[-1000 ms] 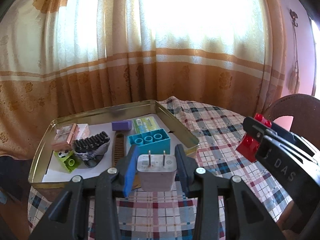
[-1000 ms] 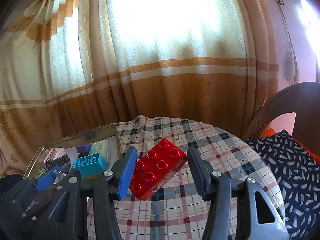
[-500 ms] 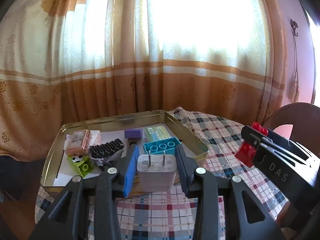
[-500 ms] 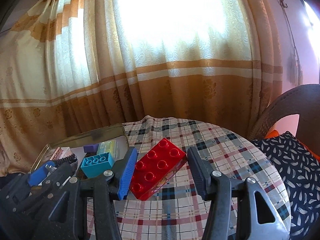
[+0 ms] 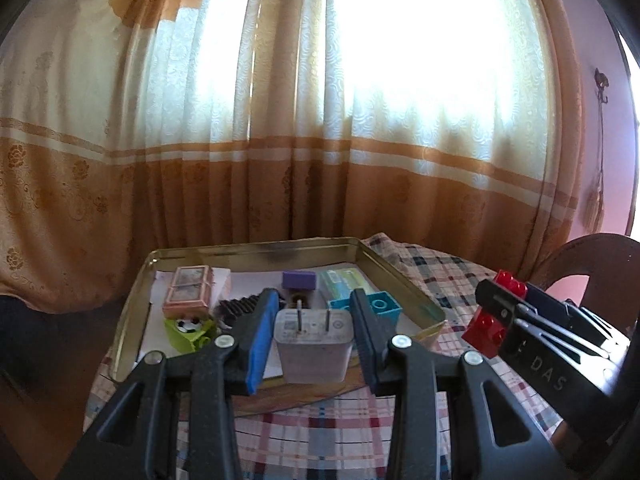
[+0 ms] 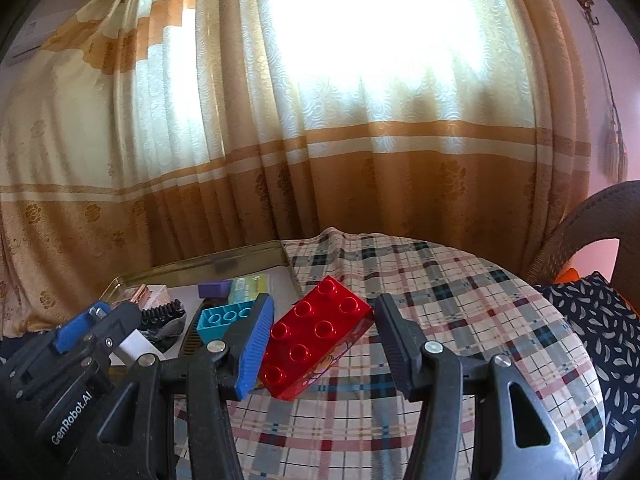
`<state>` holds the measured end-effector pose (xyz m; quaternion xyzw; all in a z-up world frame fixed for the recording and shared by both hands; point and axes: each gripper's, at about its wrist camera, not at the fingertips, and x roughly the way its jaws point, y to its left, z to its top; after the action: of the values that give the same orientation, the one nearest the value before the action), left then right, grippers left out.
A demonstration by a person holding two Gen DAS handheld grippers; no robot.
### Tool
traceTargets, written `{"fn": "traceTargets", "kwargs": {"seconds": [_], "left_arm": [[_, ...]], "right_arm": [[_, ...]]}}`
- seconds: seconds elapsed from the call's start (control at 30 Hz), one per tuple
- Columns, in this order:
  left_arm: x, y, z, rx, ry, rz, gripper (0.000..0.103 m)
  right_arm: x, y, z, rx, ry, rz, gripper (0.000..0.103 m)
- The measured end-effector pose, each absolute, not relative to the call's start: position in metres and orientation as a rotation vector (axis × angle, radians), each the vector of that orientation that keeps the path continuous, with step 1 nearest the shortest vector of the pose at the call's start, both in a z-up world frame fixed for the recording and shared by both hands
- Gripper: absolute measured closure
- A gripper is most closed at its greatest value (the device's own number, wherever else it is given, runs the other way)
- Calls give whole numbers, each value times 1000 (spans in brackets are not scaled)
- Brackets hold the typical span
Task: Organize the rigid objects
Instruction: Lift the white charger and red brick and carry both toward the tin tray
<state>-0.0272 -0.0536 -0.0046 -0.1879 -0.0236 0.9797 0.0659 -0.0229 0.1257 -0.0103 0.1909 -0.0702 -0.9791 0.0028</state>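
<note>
My left gripper (image 5: 313, 322) is shut on a white plug charger (image 5: 313, 346), prongs pointing forward, held above the near edge of a gold metal tray (image 5: 400, 280). My right gripper (image 6: 324, 324) is shut on a red brick (image 6: 316, 344), tilted, above the plaid tablecloth (image 6: 460, 320). The right gripper also shows at the right of the left wrist view, with the red brick (image 5: 486, 330) in it. The left gripper shows at the lower left of the right wrist view, with the charger (image 6: 136, 344). The tray (image 6: 208, 264) holds several objects.
In the tray lie a teal brick (image 5: 386, 306), a purple block (image 5: 299, 280), a green pack (image 5: 344, 280), a pink box (image 5: 188, 292), a lime green brick (image 5: 190, 330) and a black comb (image 5: 236, 306). A curtain hangs behind. A chair (image 6: 592, 232) with a dark cushion (image 6: 600, 328) stands right.
Both grippers have pulled back and risen a little, still holding the charger and the red brick. The tray looks farther and more of the curtain shows.
</note>
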Motion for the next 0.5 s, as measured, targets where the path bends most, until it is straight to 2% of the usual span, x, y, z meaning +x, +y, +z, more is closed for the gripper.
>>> {"fn": "traceTargets", "kwargs": {"seconds": [0.5], "left_arm": [[-49,-75,-2,-586,-20,3094,66]], "right_arm": [[-38,100,-1,565,-172,-3005,48]]}}
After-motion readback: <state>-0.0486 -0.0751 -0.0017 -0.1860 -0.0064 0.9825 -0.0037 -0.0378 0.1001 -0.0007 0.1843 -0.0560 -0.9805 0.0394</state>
